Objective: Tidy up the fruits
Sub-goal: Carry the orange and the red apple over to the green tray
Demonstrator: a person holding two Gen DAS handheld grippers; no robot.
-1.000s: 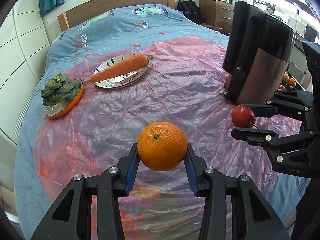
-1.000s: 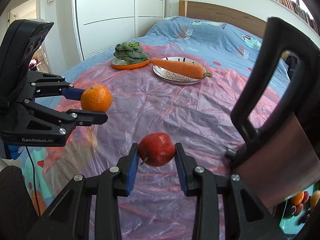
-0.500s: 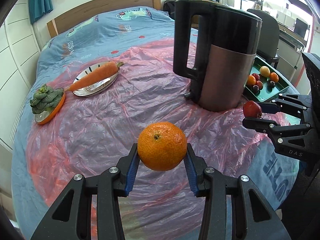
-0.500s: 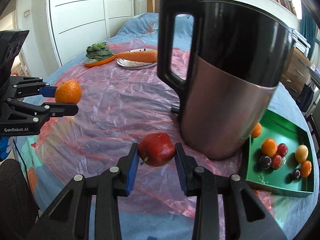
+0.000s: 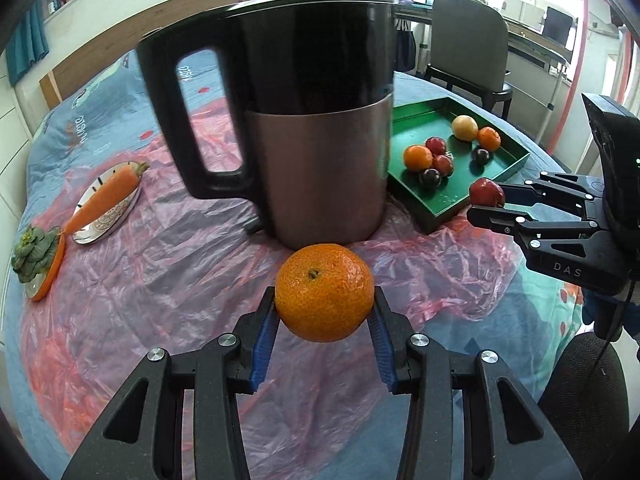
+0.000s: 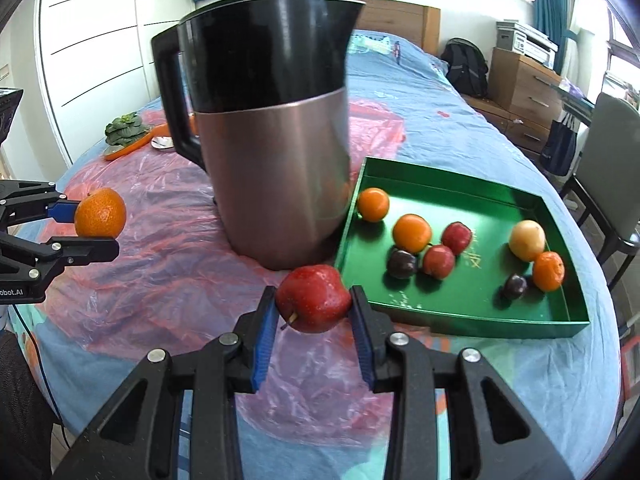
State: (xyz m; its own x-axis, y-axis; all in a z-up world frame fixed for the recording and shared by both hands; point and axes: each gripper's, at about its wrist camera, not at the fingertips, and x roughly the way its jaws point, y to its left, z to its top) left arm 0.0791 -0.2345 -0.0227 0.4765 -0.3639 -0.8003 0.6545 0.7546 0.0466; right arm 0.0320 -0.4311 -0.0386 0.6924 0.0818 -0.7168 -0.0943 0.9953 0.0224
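Note:
My left gripper (image 5: 325, 322) is shut on an orange mandarin (image 5: 325, 292), held above the pink plastic sheet in front of the kettle. The same mandarin (image 6: 100, 213) shows at the left of the right wrist view. My right gripper (image 6: 314, 316) is shut on a red apple (image 6: 313, 298), just off the near left corner of a green tray (image 6: 460, 322). That apple (image 5: 486, 193) hangs near the tray's (image 5: 444, 216) front edge in the left wrist view. The tray holds several fruits: oranges, red ones, dark plums and a yellow one.
A tall black and copper kettle (image 5: 316, 120) stands on the bed between me and the tray's left side. A carrot (image 5: 106, 196) lies on a patterned plate and greens (image 5: 34, 246) on an orange dish at the far left. A chair (image 5: 468, 44) stands beyond the tray.
Both grippers have swung to the right across the bed with their fruit still gripped. The kettle now fills the middle of both views and the green tray has come into sight.

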